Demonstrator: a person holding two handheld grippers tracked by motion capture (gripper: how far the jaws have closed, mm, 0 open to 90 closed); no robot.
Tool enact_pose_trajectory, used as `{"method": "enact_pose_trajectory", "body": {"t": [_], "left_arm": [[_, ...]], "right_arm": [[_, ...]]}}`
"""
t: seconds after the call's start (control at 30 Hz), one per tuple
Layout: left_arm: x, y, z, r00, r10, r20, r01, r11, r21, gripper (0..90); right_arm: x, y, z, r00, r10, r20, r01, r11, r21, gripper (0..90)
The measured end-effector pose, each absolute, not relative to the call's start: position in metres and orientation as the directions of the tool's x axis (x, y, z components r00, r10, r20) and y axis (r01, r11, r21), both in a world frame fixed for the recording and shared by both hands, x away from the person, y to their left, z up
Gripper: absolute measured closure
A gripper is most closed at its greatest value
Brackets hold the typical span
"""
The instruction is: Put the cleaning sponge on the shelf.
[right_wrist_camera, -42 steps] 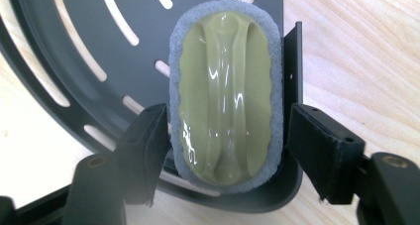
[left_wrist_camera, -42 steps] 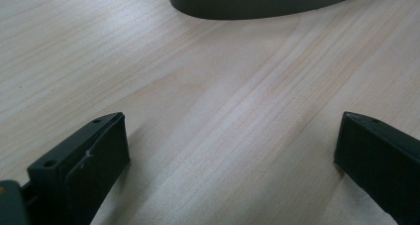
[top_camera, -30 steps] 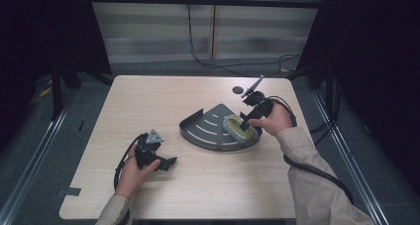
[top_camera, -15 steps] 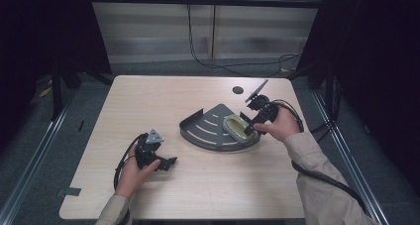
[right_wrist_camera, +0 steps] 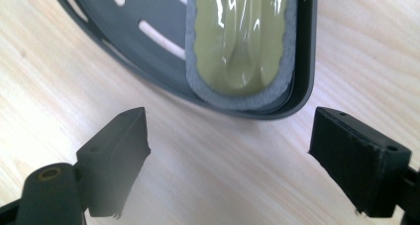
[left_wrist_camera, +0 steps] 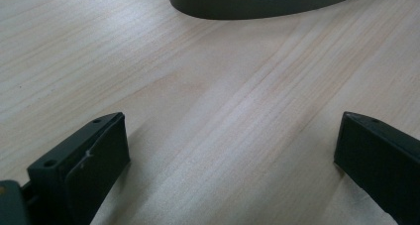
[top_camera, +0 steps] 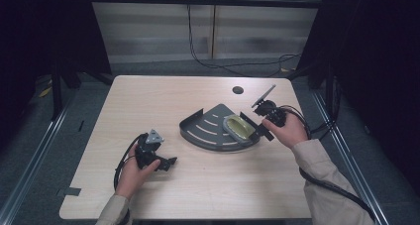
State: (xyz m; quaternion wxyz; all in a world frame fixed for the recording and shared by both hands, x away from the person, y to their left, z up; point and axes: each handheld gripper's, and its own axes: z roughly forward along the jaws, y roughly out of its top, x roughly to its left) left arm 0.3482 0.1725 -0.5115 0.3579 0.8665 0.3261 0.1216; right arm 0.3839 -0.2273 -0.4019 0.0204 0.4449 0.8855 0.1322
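Note:
A dark grey fan-shaped slotted tray (top_camera: pixel 210 128) lies at the middle of the wooden table. In its right corner rests a yellow-green sponge wrapped in clear film (top_camera: pixel 238 127), its grey edge against the tray's wall (right_wrist_camera: pixel 237 41). My right gripper (top_camera: pixel 261 126) hovers just right of that corner, open, its jaws spread wide over bare wood (right_wrist_camera: pixel 229 150) a little short of the tray rim (right_wrist_camera: pixel 307 66). My left gripper (top_camera: pixel 166 163) rests low on the table at the front left, open and holding nothing (left_wrist_camera: pixel 230 155), with the tray's curved wall (left_wrist_camera: pixel 223 7) farther ahead.
A round cable hole (top_camera: pixel 237 90) sits in the table near the back edge. Cables trail from both grippers, the right one running off the table's right side (top_camera: pixel 317 128). Dark curtains and metal rails surround the table.
My right gripper has drawn back to the right, away from the sponge and off the tray corner. The left gripper has stayed where it was.

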Motion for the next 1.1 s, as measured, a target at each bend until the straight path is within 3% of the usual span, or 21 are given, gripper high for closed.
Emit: {"method": "enact_pose_trajectory", "body": {"t": [1.1], "left_arm": [[0.348,0.173,-0.511,0.759,0.650,-0.013,0.474,-0.539,0.696,0.0]], "right_arm": [[0.334,-0.244,-0.421,-0.640,0.756,0.139,0.763,0.604,0.229,15.0]]}}
